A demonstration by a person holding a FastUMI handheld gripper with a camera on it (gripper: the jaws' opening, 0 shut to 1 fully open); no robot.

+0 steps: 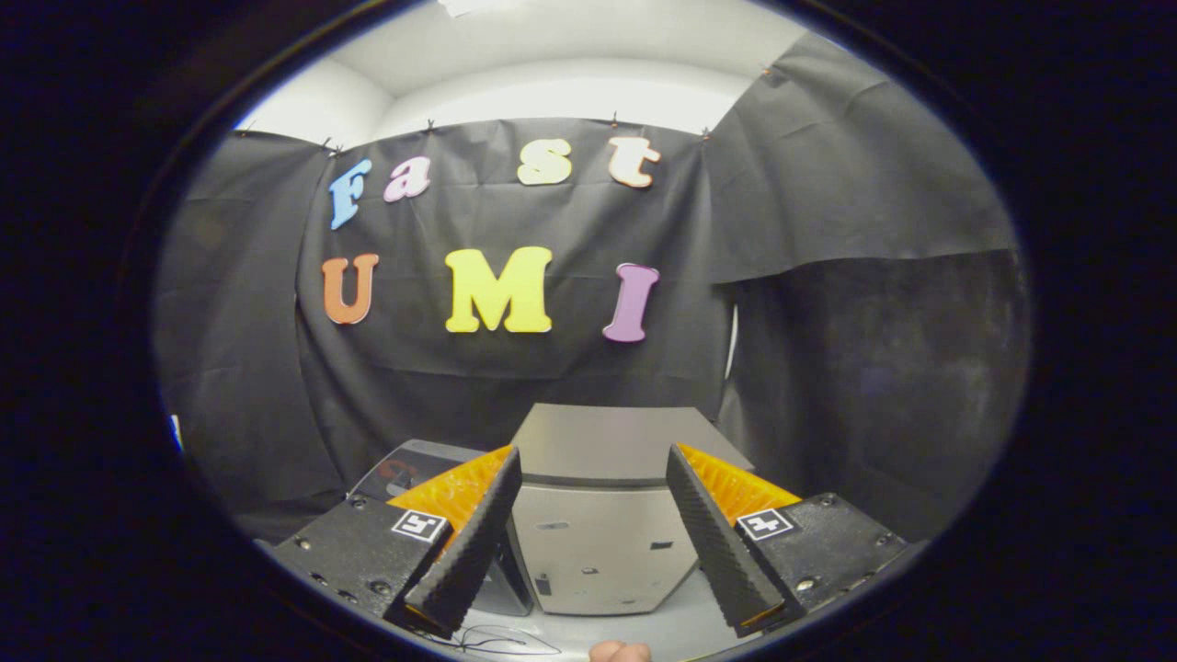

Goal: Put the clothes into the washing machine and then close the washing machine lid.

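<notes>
Nearest to me, a small bit of a person's finger point(619, 652) shows at the bottom, between the two finger bases. My gripper point(593, 467) is spread wide, released, nothing between its ribbed fingers point(474, 542); each finger carries a small square black-and-white marker tag point(419, 525) on its base block. A thin dark wire point(501, 639) loops on the pale grey tabletop point(680, 630) just below the left finger. Just ahead, seen through the gap between the fingers, stands the small boxy light-grey toy washing machine point(598, 552). It sits upright on the tabletop, tall axis vertical, one flat front panel turned toward me with a few small dark marks and slots on it. Its flat grey lid point(611, 443) lies level across the top, looking shut, though I cannot tell the seam for certain. Beside the machine, behind the left finger, rests a dark grey flat-topped device with a reddish mark point(405, 473); what it is I cannot make out. Beyond all this hangs the wrinkled black cloth wall point(239, 368), wrapping both sides, with a white wall and ceiling point(552, 74) above it.
</notes>
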